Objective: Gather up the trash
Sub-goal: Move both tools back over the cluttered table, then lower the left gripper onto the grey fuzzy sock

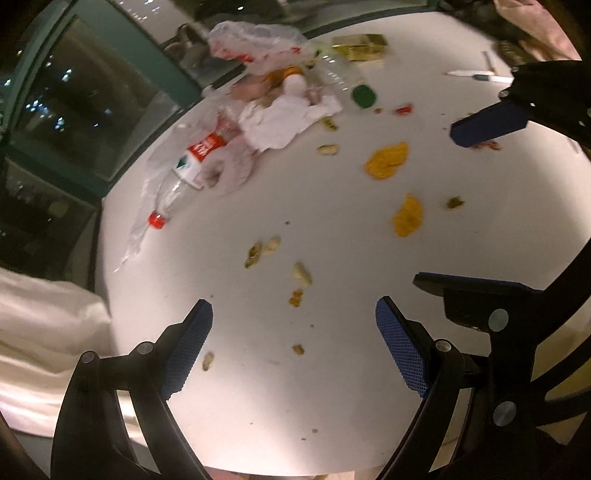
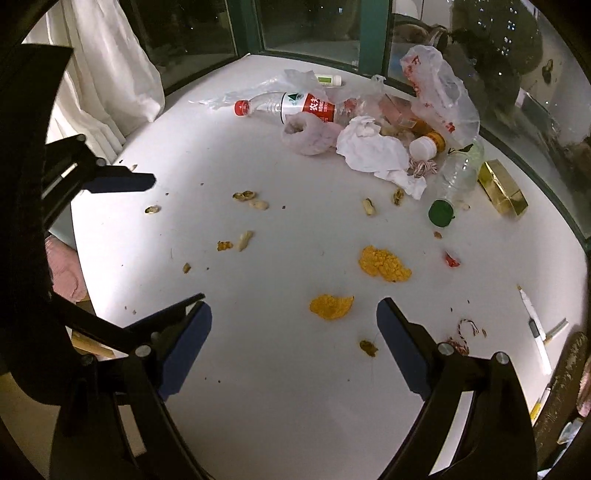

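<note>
Trash lies over a round white table (image 2: 280, 369). At its far side are a red-labelled water bottle (image 2: 295, 107) (image 1: 199, 151), a crumpled white tissue (image 2: 369, 147) (image 1: 280, 122), a thin plastic bag (image 2: 436, 85) (image 1: 251, 40) and a clear bottle with a green cap (image 2: 458, 173) (image 1: 364, 96). Two orange peel pieces (image 2: 384, 264) (image 2: 330, 306) and several peanut shells (image 2: 258, 203) (image 1: 266, 249) lie nearer. My left gripper (image 1: 293, 314) (image 2: 177, 238) hangs open over shell crumbs. My right gripper (image 2: 293, 306) (image 1: 434, 205) is open too; the nearer peel lies between its fingers, untouched.
A gold box (image 2: 502, 188) sits at the far right, a pen (image 2: 535, 328), red-white string (image 2: 461, 332) and a red wrapper (image 2: 452, 258) on the right side. A white curtain (image 2: 110, 62) hangs left of the table, dark windows (image 2: 314, 22) behind it.
</note>
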`<state>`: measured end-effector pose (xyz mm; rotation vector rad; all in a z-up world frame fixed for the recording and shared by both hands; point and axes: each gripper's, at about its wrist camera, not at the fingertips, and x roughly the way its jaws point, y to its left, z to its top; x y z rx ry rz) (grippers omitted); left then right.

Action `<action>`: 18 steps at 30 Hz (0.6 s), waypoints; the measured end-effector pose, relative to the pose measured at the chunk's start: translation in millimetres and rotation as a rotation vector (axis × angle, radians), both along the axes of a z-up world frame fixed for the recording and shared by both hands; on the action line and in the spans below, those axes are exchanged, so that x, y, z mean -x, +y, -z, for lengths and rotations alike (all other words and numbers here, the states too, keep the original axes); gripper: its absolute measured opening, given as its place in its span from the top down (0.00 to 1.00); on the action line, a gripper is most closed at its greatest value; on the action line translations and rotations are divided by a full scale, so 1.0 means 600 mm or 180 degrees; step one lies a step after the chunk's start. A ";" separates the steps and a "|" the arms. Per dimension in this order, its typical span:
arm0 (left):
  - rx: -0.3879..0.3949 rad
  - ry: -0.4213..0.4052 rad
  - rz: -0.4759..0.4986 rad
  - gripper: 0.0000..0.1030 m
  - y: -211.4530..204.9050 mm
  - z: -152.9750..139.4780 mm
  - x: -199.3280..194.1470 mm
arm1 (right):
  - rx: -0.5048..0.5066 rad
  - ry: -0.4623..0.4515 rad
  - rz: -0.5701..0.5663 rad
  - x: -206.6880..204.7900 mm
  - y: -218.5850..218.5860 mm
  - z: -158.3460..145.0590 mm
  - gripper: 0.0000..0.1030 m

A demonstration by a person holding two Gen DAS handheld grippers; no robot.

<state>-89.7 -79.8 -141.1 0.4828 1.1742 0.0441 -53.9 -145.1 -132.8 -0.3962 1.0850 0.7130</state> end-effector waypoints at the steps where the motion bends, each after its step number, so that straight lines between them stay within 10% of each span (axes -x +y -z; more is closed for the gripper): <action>1: -0.0002 -0.0005 -0.0026 0.16 0.003 0.002 -0.005 | 0.0014 -0.0009 0.0015 -0.005 0.003 0.000 0.15; 18: 0.0128 -0.0117 -0.0272 0.16 0.118 0.015 -0.134 | 0.0277 -0.0135 0.0521 -0.126 0.084 0.005 0.15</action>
